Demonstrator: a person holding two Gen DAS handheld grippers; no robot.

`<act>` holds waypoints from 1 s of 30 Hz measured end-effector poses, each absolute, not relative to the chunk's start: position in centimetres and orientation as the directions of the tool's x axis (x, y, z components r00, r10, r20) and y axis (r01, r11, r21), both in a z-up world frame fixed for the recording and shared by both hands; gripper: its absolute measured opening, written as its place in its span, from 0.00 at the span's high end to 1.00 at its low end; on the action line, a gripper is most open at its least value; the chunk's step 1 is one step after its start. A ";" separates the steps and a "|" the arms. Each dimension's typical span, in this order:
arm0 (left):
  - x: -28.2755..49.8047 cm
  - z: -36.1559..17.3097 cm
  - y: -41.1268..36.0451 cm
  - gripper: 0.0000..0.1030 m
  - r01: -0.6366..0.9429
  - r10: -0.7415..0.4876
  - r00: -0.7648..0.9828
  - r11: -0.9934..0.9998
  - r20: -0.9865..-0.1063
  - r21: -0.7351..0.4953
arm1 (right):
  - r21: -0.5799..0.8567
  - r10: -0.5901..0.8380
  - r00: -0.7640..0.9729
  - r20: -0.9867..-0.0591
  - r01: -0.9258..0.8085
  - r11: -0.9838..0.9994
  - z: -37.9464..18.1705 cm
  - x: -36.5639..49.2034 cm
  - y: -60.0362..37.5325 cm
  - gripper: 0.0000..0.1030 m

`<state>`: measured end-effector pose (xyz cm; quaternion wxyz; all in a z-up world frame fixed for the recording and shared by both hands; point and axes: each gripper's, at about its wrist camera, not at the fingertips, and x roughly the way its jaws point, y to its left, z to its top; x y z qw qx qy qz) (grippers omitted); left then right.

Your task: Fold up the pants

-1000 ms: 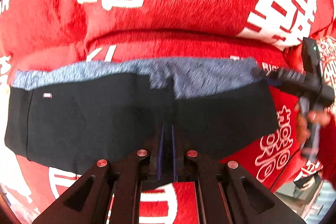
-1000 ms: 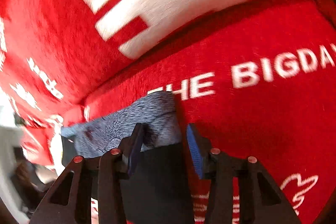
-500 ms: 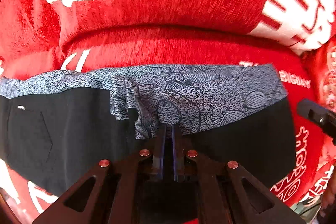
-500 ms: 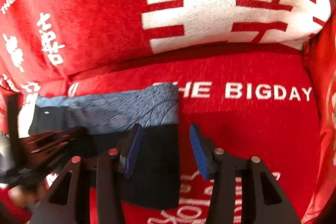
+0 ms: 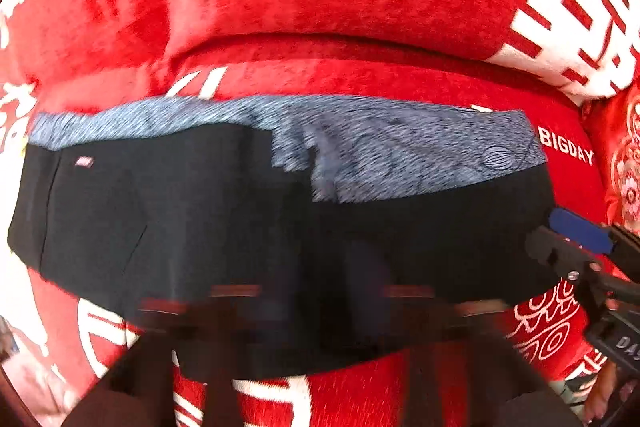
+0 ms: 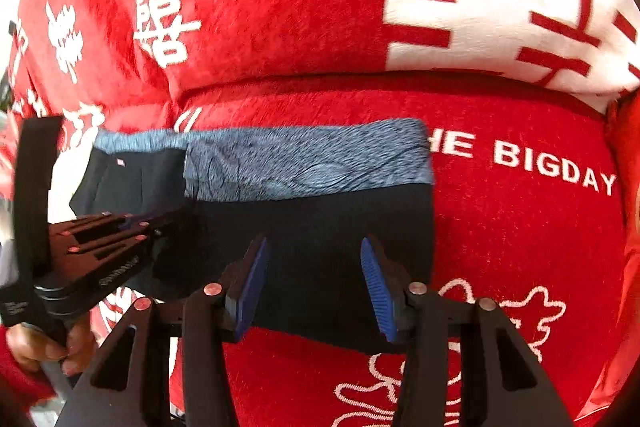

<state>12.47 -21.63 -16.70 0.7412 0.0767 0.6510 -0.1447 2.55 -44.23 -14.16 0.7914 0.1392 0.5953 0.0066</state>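
**Now spread flat: dark pants on a red plush cover**

Underneath everything lies a red plush blanket [image 6: 520, 235] with white lettering, Chinese characters and the words "THE BIGDAY" stitched across it. It covers a soft seat and runs up over a padded backrest behind, where a deep crease marks the join. White swirl patterns decorate the near part of the cover. At the far right edge of the left wrist view sits a red cushion [image 5: 624, 163] with a pale ornamental pattern; little of the room beyond shows.

The pants [image 5: 248, 227] lie across the seat, black fabric toward the cameras and a blue-grey speckled band along the far edge, close under the backrest crease. A fold of that speckled lining spreads wider over the right half. A small pale label sits near the left end.

The left gripper [image 6: 132, 223] hangs over the left part of the pants; its jaws have just been opening and stand wide, badly blurred in its own view, with nothing seen pinched between them. A hand [image 6: 48, 347] in a red sleeve holds its grip.

The right gripper [image 6: 312, 287] hovers above the pants' right end, blue pads apart, pressing on nothing, the black cloth visible below through the gap.
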 end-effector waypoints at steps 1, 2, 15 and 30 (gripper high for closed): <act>12.1 -16.3 -21.4 0.01 0.292 -0.104 0.148 0.955 -0.983 -0.057 | 0.230 0.182 0.282 -0.942 0.150 0.961 -14.4 2.5 -43.9 0.49; 11.9 -16.0 -20.9 0.01 0.286 -0.103 0.157 0.957 -0.982 -0.055 | 0.235 0.191 0.271 -0.944 0.142 0.961 -14.7 2.6 -43.4 0.49; 6.8 -16.0 -11.2 0.01 0.033 0.028 0.104 0.999 -0.994 0.031 | 0.194 0.237 0.283 -0.929 -0.172 0.966 -14.3 0.8 -35.0 0.36; 8.2 -17.2 -1.3 0.01 0.031 0.016 0.129 0.999 -0.992 0.021 | -0.052 0.081 0.275 -0.958 -0.445 0.894 -19.5 -0.4 -20.8 0.70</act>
